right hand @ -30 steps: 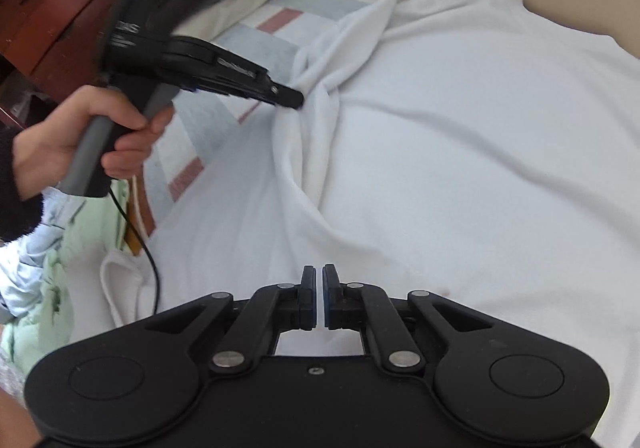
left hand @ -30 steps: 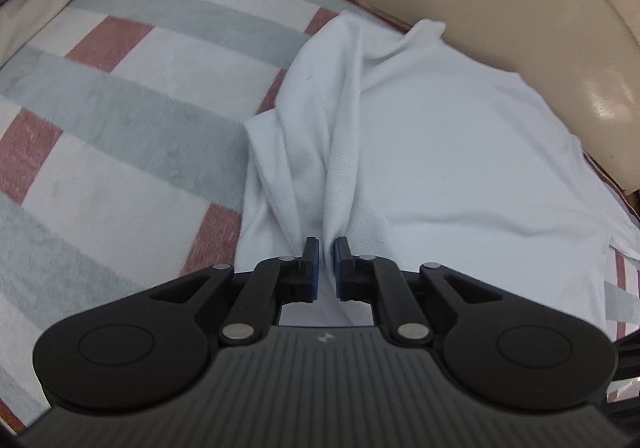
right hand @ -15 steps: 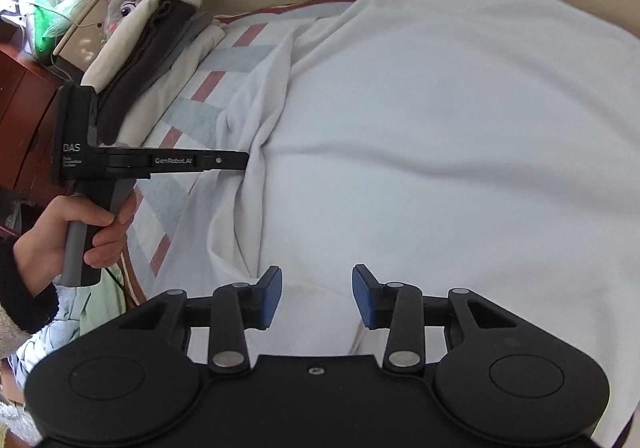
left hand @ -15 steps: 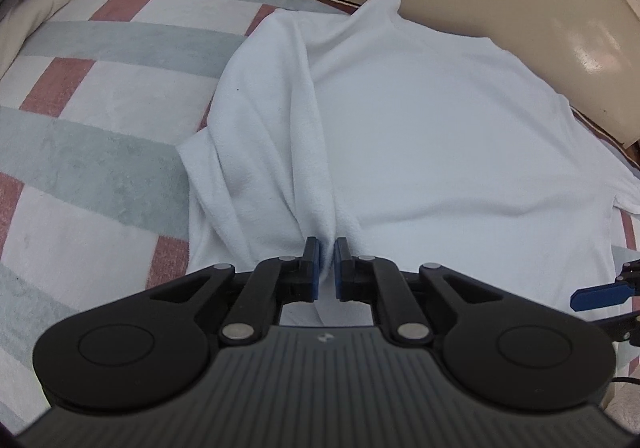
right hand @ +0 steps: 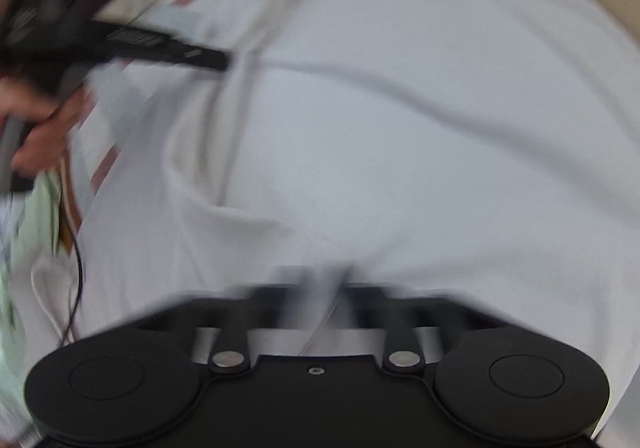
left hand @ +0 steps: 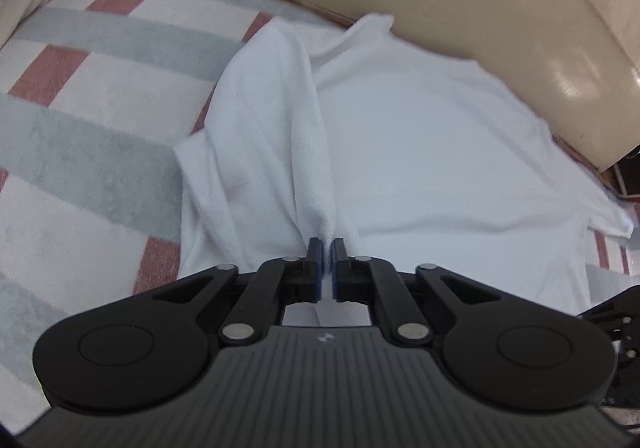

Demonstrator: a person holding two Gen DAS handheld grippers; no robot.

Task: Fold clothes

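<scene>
White shirt (left hand: 420,152) stretched away ahead of both my jaws, left gripper (left hand: 327,262) and right gripper (right hand: 316,288) clamped on its near edge.

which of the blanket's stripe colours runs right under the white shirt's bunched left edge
The red stripe of the blanket: it disappears under the bunched edge of the white shirt, while the grey-green bands stop farther left.

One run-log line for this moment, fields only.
left gripper: shut on white shirt fold | right gripper: shut on white shirt, blurred | surface: striped blanket
</scene>
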